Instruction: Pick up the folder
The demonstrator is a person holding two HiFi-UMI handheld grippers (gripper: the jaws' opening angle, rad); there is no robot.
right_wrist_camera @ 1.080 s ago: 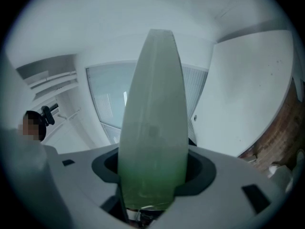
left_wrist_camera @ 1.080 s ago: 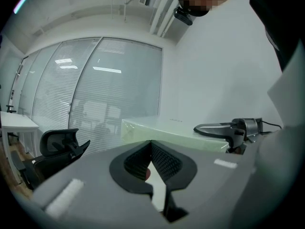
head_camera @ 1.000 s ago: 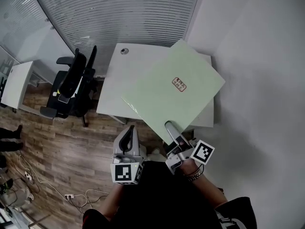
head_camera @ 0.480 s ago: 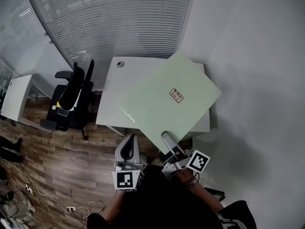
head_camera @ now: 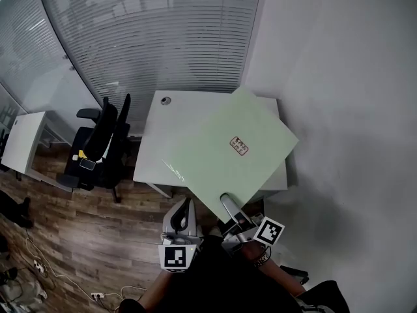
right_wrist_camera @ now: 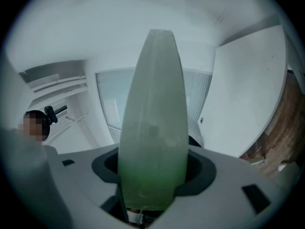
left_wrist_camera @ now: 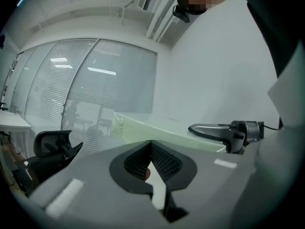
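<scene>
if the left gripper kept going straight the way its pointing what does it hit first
Most likely the green folder: in the left gripper view its near edge lies just beyond the shut left gripper. Height is hard to judge, so it might instead pass under toward the white desk.

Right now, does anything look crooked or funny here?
Yes, the green folder is crooked. The right gripper pinches it by one corner, so it hangs cornerwise over the white desk instead of lining up with its edges. Nothing looks spilled or torn.
</scene>
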